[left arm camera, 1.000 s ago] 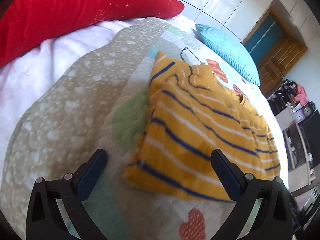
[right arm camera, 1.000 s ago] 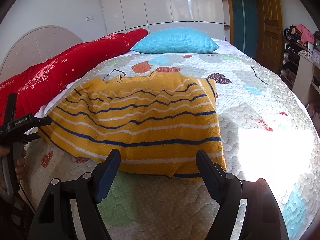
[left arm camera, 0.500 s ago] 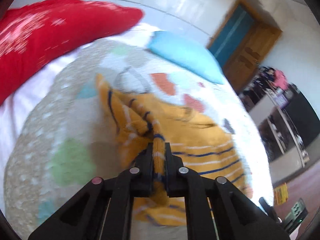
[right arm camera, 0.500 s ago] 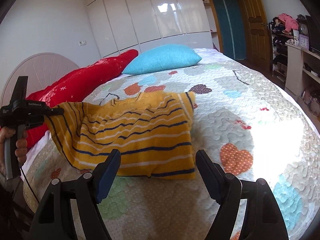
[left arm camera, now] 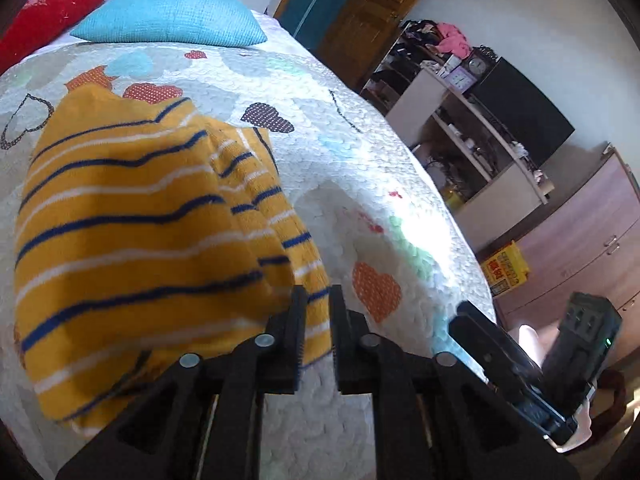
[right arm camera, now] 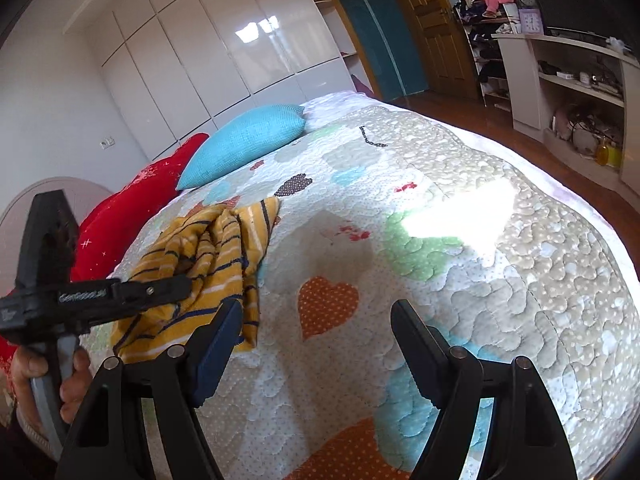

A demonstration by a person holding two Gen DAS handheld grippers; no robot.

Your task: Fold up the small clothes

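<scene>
- Plainly, in the left wrist view, the left gripper [left arm camera: 318, 300] has its jaws narrow and just opening, with a thin edge of the yellow striped knit top [left arm camera: 132, 220] between them; whether the pads press on the cloth I cannot tell. The top lies doubled over on the heart-patterned quilt [left arm camera: 360, 140], its far corner toward the blue pillow [left arm camera: 168, 16] and its bulk on the side of the jaws away from the shelving. The right gripper's body shows at the quilt's near edge, on the shelf side.
- In the right wrist view, the right gripper [right arm camera: 316, 320] stands wide and empty above bare quilt beside an orange heart patch [right arm camera: 326, 304]. The top sits bunched between that patch and the red pillow [right arm camera: 132, 216], with the left gripper reaching into its near side from a hand [right arm camera: 48, 380] on the handle.
- Judging by its folds, the garment is light, limp and stretchy; it should drape and slide rather than hold a crease. Hems and corners, pinched thinly, look like the best places to take hold, then lay flat.
</scene>
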